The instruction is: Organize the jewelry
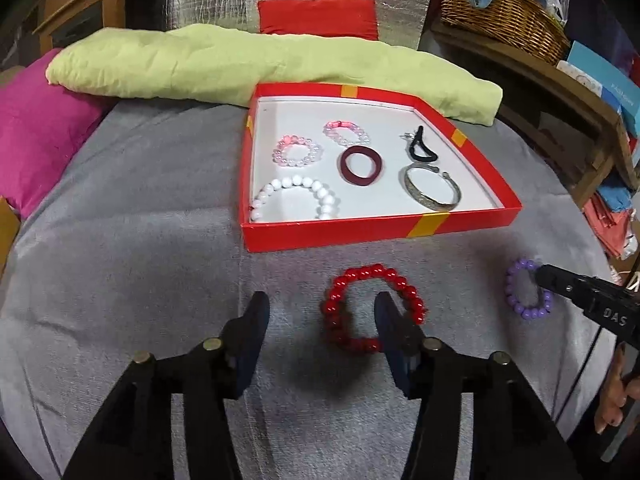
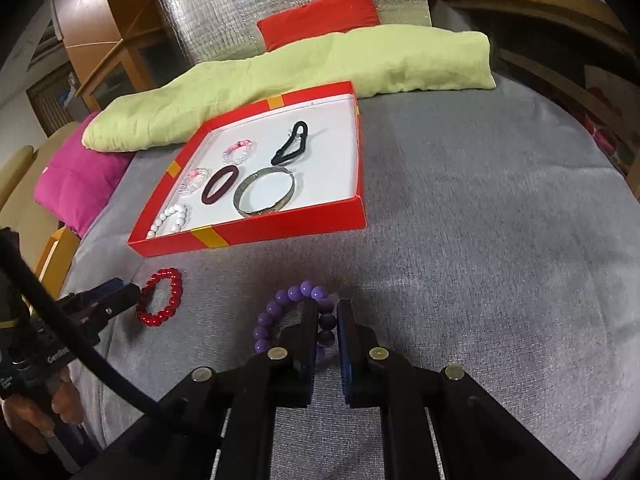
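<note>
Just in front of the red tray [image 1: 472,222], two bead bracelets are being taken up off the grey cloth [image 1: 132,264].

Nearest the tray's front wall lies the red bracelet [image 1: 374,308]; the left gripper [image 1: 322,312] hangs over it with jaws apart, one finger inside the loop, one outside to its left, gripping nothing. Further from the tray's right corner, the right gripper [image 2: 328,322] has its jaws pinched on the purple bracelet [image 2: 298,314], a few beads caught between the pads. Inside the tray already sit a white bracelet [image 1: 296,198], two pink ones, a dark band, a black tie and a silver bangle [image 1: 432,188]. The risk, as I judge it: round beads gripped this narrowly could roll out during the lift, and an elastic strand could snag or spring clear of the tray.
</note>
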Demonstrator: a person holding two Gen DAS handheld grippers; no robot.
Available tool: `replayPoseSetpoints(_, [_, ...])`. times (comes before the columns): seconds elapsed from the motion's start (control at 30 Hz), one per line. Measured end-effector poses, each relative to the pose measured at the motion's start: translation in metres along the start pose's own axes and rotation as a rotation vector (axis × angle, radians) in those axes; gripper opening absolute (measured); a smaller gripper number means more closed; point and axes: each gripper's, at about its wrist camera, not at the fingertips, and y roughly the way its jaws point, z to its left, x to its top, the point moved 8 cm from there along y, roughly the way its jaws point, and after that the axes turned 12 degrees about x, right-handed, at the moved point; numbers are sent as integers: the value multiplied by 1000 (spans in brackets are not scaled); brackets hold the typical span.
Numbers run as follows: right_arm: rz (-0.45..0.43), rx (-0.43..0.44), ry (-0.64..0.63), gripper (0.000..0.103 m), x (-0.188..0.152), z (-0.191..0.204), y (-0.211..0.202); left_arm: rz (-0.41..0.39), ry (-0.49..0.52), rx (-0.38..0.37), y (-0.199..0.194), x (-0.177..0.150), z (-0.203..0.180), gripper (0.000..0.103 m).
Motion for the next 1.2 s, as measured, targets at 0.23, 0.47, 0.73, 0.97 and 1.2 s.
replayPoseSetpoints(0.23, [-3,-19,33,11,1,-10,-4,26,50,-19,11,-7,-12,31])
replayPoseSetpoints(0.47, [7,-9,89,23,1,-18,-7,7,73,-45,2,-7,-18,9])
replayPoseSetpoints(0.73, [20,-11,85,24,1,-16,-2,-18,73,-76,-13,-4,-17,9])
replayPoseSetpoints(0.97, [29,-36,45,23,-3,-9,6,-38,61,-75,-20,-1,-8,9])
replayPoseSetpoints(1.2, [18,-28,-57,16,-4,16,12,-19,37,-68,-20,-4,4,9])
